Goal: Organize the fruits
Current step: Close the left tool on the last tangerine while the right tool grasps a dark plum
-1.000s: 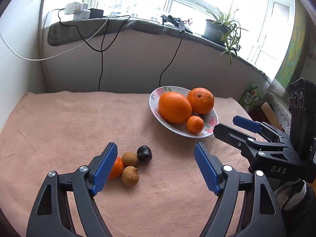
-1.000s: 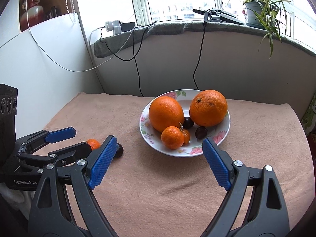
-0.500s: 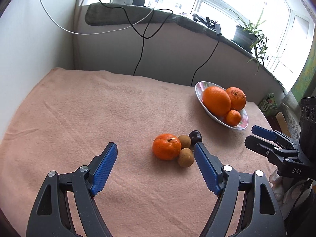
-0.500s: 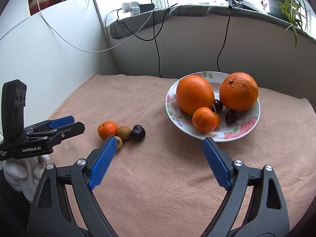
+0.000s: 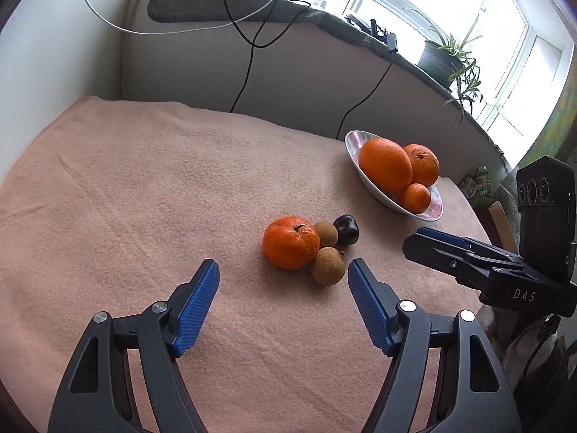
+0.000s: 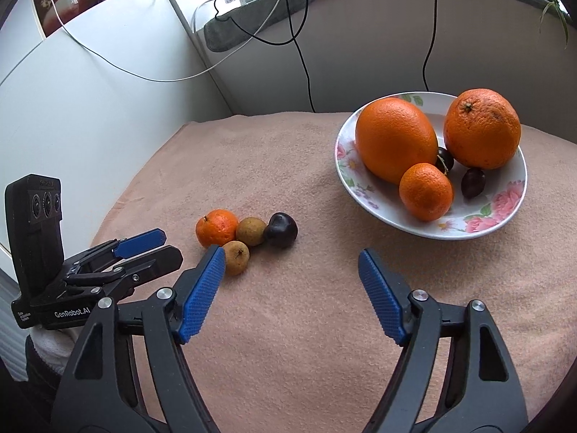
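A mandarin, two brown longans and a dark cherry lie touching in a cluster on the pink cloth; the cluster also shows in the right wrist view. A flowered white plate holds two big oranges, a small mandarin and dark cherries; the plate also shows in the left wrist view. My left gripper is open and empty just short of the cluster. My right gripper is open and empty, right of the cluster and in front of the plate.
The pink cloth covers the table. A low wall with hanging black cables runs behind it. A potted plant stands on the sill. A white wall borders the left side.
My left gripper has swung left and then closed in on the loose cluster. My right gripper has turned left and dropped lower, so the plate now sits at the right.
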Tool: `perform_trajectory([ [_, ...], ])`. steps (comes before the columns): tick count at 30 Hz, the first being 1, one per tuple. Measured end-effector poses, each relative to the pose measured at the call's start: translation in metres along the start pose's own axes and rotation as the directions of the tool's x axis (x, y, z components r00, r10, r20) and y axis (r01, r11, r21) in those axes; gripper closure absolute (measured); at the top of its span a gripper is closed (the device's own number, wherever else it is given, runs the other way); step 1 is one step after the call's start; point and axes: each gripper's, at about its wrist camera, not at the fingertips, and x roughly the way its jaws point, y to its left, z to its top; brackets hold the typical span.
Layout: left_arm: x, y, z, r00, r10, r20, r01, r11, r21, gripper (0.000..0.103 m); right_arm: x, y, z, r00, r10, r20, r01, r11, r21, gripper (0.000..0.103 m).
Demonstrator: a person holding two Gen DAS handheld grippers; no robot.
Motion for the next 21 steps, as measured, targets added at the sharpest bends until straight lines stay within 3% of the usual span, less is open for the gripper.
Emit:
perform_trajectory([
  [3, 0.005, -0.002, 0.003, 0.999, -0.031, -0.008, 0.031, 0.999, -0.013, 0.034, 0.008, 0.001, 0.003, 1.000, 0.016, -0.010, -0.016, 1.000, 0.019, 0.028],
  [5, 0.009, -0.001, 0.005, 0.999, -0.049, -0.013, 0.049, 0.998, -0.025, 0.037, 0.013, 0.002, 0.006, 1.000, 0.025, -0.019, -0.024, 0.999, 0.026, 0.038],
  [7, 0.011, -0.001, 0.006, 0.999, -0.051, -0.016, 0.050, 0.998, -0.027, 0.038, 0.019, 0.002, 0.007, 0.999, 0.033, -0.029, -0.032, 0.999, 0.038, 0.042],
  [11, 0.014, -0.001, 0.009, 0.998, -0.055, -0.021, 0.055, 0.998, -0.023, 0.049, 0.028, 0.003, 0.011, 0.998, 0.048, -0.040, -0.045, 0.997, 0.054, 0.046],
  [21, 0.027, 0.003, 0.013, 0.997, -0.064, -0.041, 0.063, 0.997, -0.034, 0.055, 0.047, 0.003, 0.014, 0.995, 0.068, -0.070, -0.063, 0.995, 0.076, 0.057],
])
